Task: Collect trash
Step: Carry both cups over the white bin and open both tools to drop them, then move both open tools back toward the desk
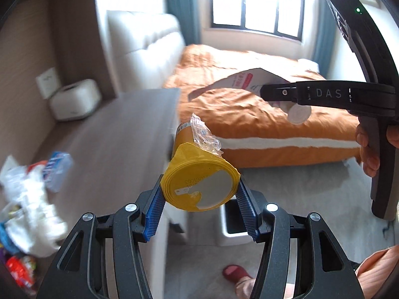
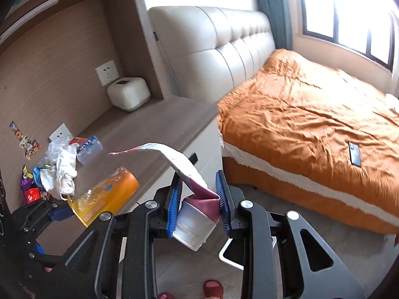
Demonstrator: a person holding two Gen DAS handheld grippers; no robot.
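Carrying trash in both hands, the person is partway through the collection. The left hand-held gripper (image 1: 200, 205) is clamping a yellow tube (image 1: 199, 184) by its base end, the tube pointing away from the hand-held gripper with torn clear wrap (image 1: 205, 139) clinging to its far end. The right hand-held gripper (image 2: 199, 205) is pinching a white-and-pink carton (image 2: 197, 214), whose opened flap is curling up and away beyond the fingers. Both loads are hanging past the edge of the surface (image 2: 154, 129), over the floor, and a white bin (image 1: 233, 226) is showing just below and beyond the left hand-held gripper, so dropping them in looks like the next step. Neither item is in the bin yet. More remains: a heap of wrappers (image 2: 56, 172), crumpled tissue and a small plastic box (image 2: 89, 149) is lying on the surface, off to the left of both hand-held grippers, awaiting further trips.
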